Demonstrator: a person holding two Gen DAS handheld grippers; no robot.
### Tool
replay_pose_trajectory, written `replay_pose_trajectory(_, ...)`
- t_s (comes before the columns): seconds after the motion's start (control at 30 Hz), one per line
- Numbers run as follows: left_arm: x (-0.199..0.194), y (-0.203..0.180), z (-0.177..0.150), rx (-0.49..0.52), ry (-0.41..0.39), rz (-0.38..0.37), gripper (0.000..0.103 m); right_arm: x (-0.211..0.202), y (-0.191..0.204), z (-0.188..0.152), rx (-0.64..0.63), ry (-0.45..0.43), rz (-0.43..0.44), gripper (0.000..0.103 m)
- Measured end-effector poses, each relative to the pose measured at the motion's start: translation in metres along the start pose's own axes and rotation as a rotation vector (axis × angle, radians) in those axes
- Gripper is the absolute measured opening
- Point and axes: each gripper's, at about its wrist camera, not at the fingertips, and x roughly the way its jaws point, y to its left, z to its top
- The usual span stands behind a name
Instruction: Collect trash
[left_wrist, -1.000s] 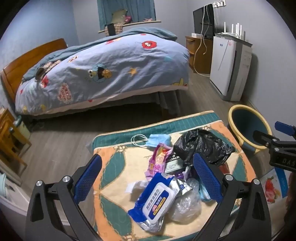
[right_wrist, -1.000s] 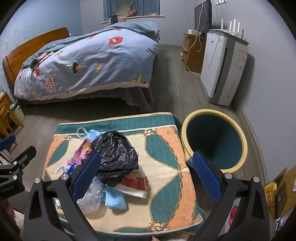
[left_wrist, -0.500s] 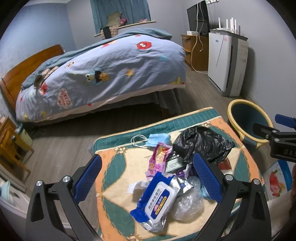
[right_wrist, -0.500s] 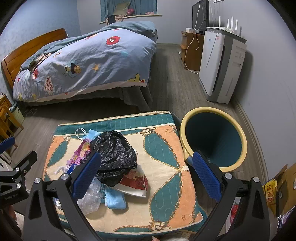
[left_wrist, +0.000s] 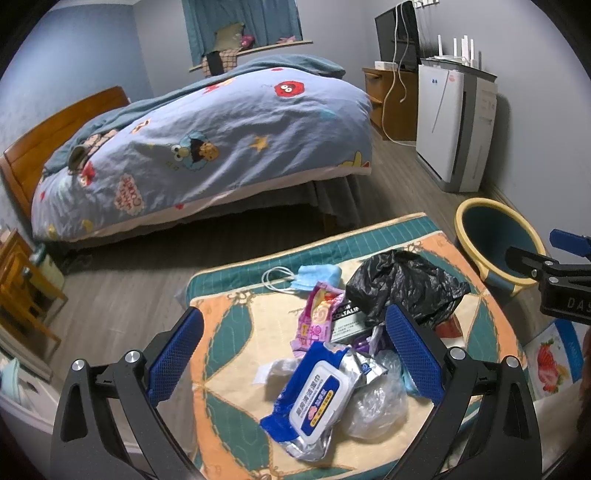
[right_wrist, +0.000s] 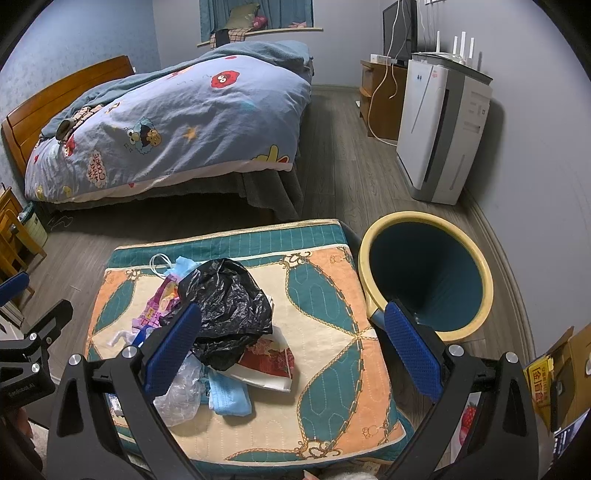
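My trash lies heaped on the left half of the quilted worktop (right_wrist: 332, 295), with the bin (right_wrist: 476, 273) standing on the floor just beside its right edge. Biggest is the black bag (right_wrist: 225, 299): crumpled film, light and floppy, so I judge a pinch on a raised fold near its top will gather it best. Under its near edge sits a red printed packet (right_wrist: 269, 360), flat and thin, likely best taken by the free edge. The wipes pack (left_wrist: 317, 398) looks soft and slick, perhaps a little heavier; I would grip across its narrow side. The clear plastic (left_wrist: 376, 402) beside it is flimsy and slippery. The pink wrapper (left_wrist: 317, 317) and the blue mask (left_wrist: 317, 275) are light and limp; the mask's loops offer a hold. My left tongs (left_wrist: 291, 350) and right tongs (right_wrist: 291, 350) both stand wide apart above the worktop, holding nothing.
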Motion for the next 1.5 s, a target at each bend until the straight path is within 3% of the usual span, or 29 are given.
replay_pose_trajectory(1.5,0.0018,0.001,0.0001,-0.002,0.004,-0.003,0.098,0.0061,0.0012,-0.0025,-0.002,0.031,-0.006,0.097)
